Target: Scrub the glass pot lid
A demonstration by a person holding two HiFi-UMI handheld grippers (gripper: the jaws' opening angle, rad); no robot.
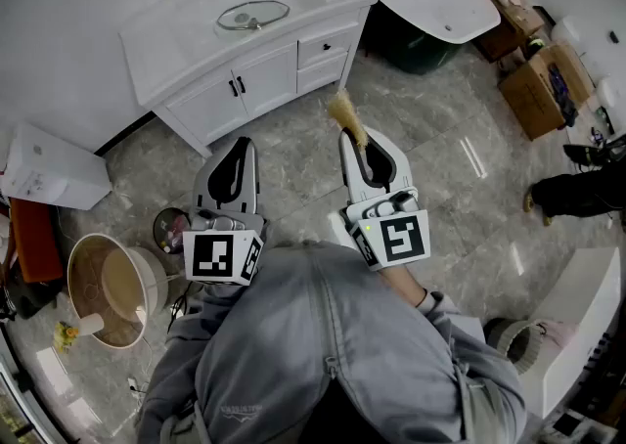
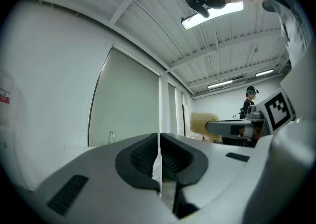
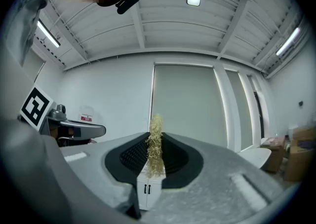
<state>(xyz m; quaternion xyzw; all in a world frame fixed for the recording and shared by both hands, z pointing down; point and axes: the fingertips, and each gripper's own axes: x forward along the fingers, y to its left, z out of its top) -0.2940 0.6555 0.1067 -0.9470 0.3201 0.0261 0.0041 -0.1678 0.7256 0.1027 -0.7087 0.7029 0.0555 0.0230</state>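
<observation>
left gripper (image 2: pixel 159 144): my jaws pressed together, empty, free to steady | right gripper (image 1: pixel 358 142): jaws clamp straw-coloured fibrous scrubber (image 3: pixel 156 145), tuft forward for scrubbing | round glass pot lid (image 1: pixel 252 15): well ahead, lying in white vanity sink (image 1: pixel 192 27)

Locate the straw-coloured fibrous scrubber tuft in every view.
Head view: straw-coloured fibrous scrubber tuft, upper centre, at the right gripper tip.
Left gripper view: right of centre, mid-height.
Right gripper view: centre, pinched between the jaws.
Shared landmark: white two-door sink cabinet, head and right gripper views.
</observation>
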